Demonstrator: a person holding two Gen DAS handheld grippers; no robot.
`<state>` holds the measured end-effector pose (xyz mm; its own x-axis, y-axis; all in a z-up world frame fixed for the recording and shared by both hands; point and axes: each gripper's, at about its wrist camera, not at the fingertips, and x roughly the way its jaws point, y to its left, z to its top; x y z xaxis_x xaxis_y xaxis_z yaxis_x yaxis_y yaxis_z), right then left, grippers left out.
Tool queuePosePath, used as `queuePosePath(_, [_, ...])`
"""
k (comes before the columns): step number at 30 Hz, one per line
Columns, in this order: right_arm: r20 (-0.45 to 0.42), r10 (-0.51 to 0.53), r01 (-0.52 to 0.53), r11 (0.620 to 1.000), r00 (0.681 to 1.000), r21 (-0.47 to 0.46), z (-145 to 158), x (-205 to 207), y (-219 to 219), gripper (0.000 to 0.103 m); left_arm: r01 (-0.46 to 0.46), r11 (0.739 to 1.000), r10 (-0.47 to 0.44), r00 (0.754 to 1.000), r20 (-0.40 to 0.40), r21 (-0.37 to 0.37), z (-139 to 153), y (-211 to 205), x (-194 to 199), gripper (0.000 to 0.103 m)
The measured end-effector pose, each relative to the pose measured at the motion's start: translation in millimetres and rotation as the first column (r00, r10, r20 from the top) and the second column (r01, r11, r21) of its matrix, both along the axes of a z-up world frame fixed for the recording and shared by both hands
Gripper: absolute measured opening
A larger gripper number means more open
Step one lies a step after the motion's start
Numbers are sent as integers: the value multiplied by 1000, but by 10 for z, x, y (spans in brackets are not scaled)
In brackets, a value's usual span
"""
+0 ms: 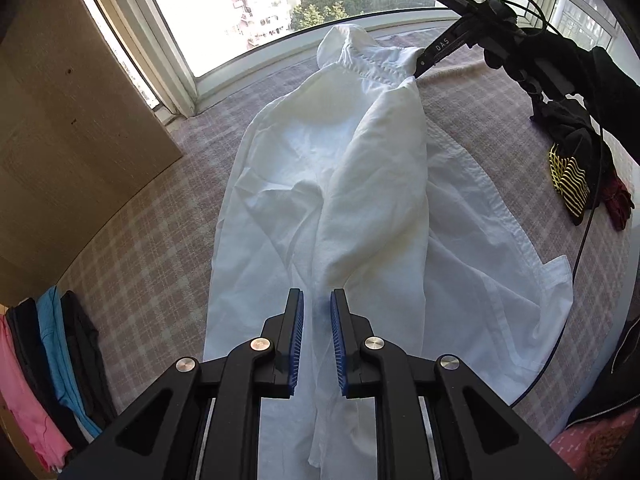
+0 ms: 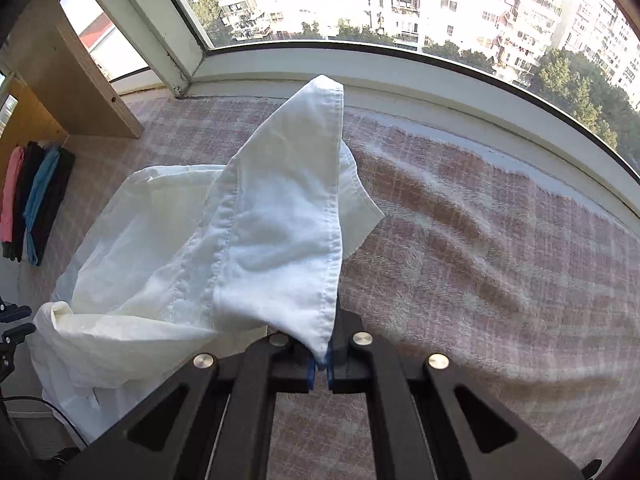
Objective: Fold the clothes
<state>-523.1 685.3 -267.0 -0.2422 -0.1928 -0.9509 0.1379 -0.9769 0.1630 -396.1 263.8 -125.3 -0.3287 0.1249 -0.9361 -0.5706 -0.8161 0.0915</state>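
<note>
Plaid blanket [image 2: 500, 240] under white shirt [image 1: 304, 184] (hem cropped)

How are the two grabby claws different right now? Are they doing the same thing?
The left gripper is open, its blue pads apart, holding nothing. The right gripper is shut, pinching an edge of the white shirt.
The left gripper hovers over the shirt's near end; the right gripper holds up the far end near the collar, by the window.
Both are black with blue pads.

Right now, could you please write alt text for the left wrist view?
A white cotton shirt lies spread on a pink checked blanket, with the open left gripper hovering over its lower part. At its far end, the right gripper pinches the shirt near the collar.
</note>
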Motion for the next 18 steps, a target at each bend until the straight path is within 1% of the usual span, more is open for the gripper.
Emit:
queuePosePath(2, [24, -10, 11, 999, 1000, -31, -58, 49, 49, 6, 18, 1000, -18, 1000, 0, -3, -6, 62, 31, 14])
queuePosePath(3, [38, 22, -19, 997, 999, -74, -72, 75, 12, 7, 28, 1000, -28, 1000, 1, -5, -8, 93, 47, 14])
queuePosePath(4, [42, 52, -47, 994, 998, -103, -83, 98, -46, 9, 38, 999, -38, 999, -2, -12, -10, 131, 56, 18])
queuePosePath(5, [37, 71, -66, 992, 997, -107, -78, 124, -91, 11, 50, 998, -51, 999, -11, -31, -7, 180, 54, 26])
queuePosePath(6, [33, 85, -81, 992, 996, -99, -76, 140, -134, 14, 62, 997, -63, 998, -17, -48, -12, 232, 43, 32])
queuePosePath(7, [35, 88, -85, 994, 996, -73, -82, 141, -160, 16, 74, 995, -75, 997, -17, -65, -28, 290, 18, 42])
queuePosePath(8, [42, 87, -85, 995, 995, -59, -96, 131, -172, 20, 86, 993, -87, 996, -16, -82, -44, 348, -7, 48])
queuePosePath(10, [60, 88, -85, 995, 994, -54, -138, 78, -217, 21, 126, 982, -129, 992, -11, -138, -122, 478, -74, 53])
queuePosePath(11, [69, 89, -85, 995, 994, -52, -160, 51, -240, 21, 143, 974, -147, 989, -8, -173, -185, 532, -122, 56])
queuePosePath(12, [77, 95, -92, 995, 992, -49, -179, 31, -274, 21, 159, 965, -164, 986, -5, -208, -248, 585, -171, 57])
queuePosePath(13, [83, 112, -109, 993, 990, -45, -197, 22, -325, 21, 173, 958, -178, 984, 3, -229, -308, 627, -219, 62])
queuePosePath(14, [91, 128, -125, 991, 988, -42, -221, 16, -377, 21, 183, 957, -184, 983, 19, -224, -362, 648, -267, 62])
queuePosePath(15, [100, 139, -136, 990, 985, -39, -256, 12, -426, 21, 193, 957, -190, 981, 36, -219, -416, 668, -314, 61])
queuePosePath(16, [104, 142, -139, 990, 984, -34, -282, 13, -455, 21, 207, 956, -199, 978, 57, -208, -462, 687, -346, 47])
queuePosePath(17, [100, 142, -140, 990, 985, -32, -290, 20, -460, 21, 227, 956, -215, 973, 86, -186, -495, 704, -349, 18])
queuePosePath(18, [96, 143, -140, 990, 985, -30, -298, 28, -466, 21, 245, 954, -230, 968, 104, -171, -517, 718, -346, 11])
